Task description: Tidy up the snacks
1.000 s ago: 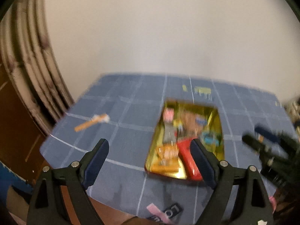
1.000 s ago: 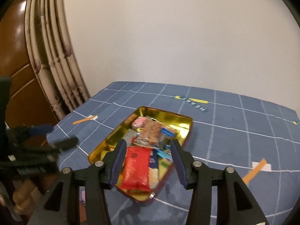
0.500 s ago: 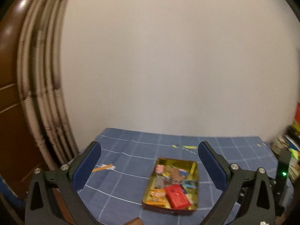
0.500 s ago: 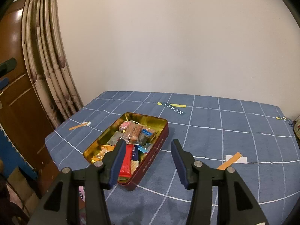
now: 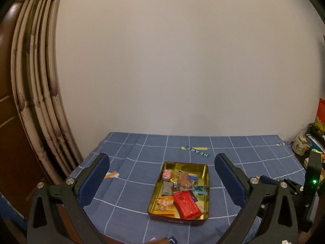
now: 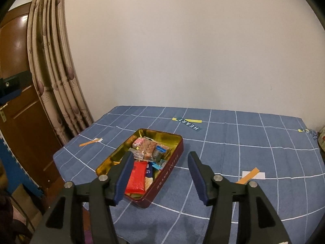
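While both grippers hang above the near edge of the table (image 5: 142,148), a rectangular tin (image 5: 205,183) sits on the blue checked cloth, gold inside and dark red outside (lettering on its side wall shows in the right wrist view but is too small to read). Snacks lie inside it: a red packet (image 5: 185,204) at the near end, an orange packet (image 5: 165,203) just beside it on the left, a brown biscuit pack (image 5: 183,180) and a small pink sweet (image 5: 167,174) toward the far end. Far end of the tin is mostly bare gold.

Left gripper (image 5: 162,180): jaws spread wide, nothing between the blue pads; the tin is seen through the gap, well apart from the fingers.

Right gripper (image 6: 160,174): jaws at a middling gap and opening, nothing between them. Its left finger overlaps the near end of the tin (image 6: 172,156) in view; contact cannot be told.

Orange-and-white strip (image 6: 90,142) lies on the cloth left of the tin; another strip (image 6: 250,174) to its right. A printed label (image 6: 190,123) lies beyond the tin. Curtain (image 6: 59,71) hangs at the left beside a wooden door (image 6: 22,109).
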A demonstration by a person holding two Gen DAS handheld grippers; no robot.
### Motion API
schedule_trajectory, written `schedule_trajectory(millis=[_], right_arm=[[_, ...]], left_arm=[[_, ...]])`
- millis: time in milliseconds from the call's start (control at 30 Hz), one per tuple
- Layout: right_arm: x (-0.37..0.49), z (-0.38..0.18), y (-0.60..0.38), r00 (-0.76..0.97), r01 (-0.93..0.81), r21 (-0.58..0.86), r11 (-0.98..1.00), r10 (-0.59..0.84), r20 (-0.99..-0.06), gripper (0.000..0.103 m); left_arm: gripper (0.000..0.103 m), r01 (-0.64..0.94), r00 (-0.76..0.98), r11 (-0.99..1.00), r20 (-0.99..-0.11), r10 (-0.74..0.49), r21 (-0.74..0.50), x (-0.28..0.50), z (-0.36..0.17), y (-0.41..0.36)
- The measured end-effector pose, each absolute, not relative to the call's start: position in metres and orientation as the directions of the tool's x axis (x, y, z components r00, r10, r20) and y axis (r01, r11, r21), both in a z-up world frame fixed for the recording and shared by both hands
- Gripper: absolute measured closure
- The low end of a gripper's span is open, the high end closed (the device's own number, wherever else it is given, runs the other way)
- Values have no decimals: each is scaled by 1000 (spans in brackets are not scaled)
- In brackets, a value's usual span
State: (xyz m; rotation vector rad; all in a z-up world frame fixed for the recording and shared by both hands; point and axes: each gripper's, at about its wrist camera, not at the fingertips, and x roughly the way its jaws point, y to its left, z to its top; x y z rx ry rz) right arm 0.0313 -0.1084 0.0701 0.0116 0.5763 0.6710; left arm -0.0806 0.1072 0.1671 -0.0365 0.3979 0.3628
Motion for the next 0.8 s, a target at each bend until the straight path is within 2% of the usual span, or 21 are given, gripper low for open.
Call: schedule_trajectory(millis=[267,433,633,800], right_arm=[[41,54,-118,624,-556,207,805,569,-536,46],[61,33,-135,617,-517,212,829,532,-580,45],[112,-13,-184,613,-391,179,903,401,-681,45],[169,-61,-246,566,-232,136,963,247,-786,45]], left_arm=[[0,-354,817,935,-490,305,-8,-61,141,119],[0,-363,770,932,-559,306,10,-43,118,124],[0,-364,708,930,-632,316,56,-21,85,123],[0,-366,661,931,-702,265,8,-6,65,131]])
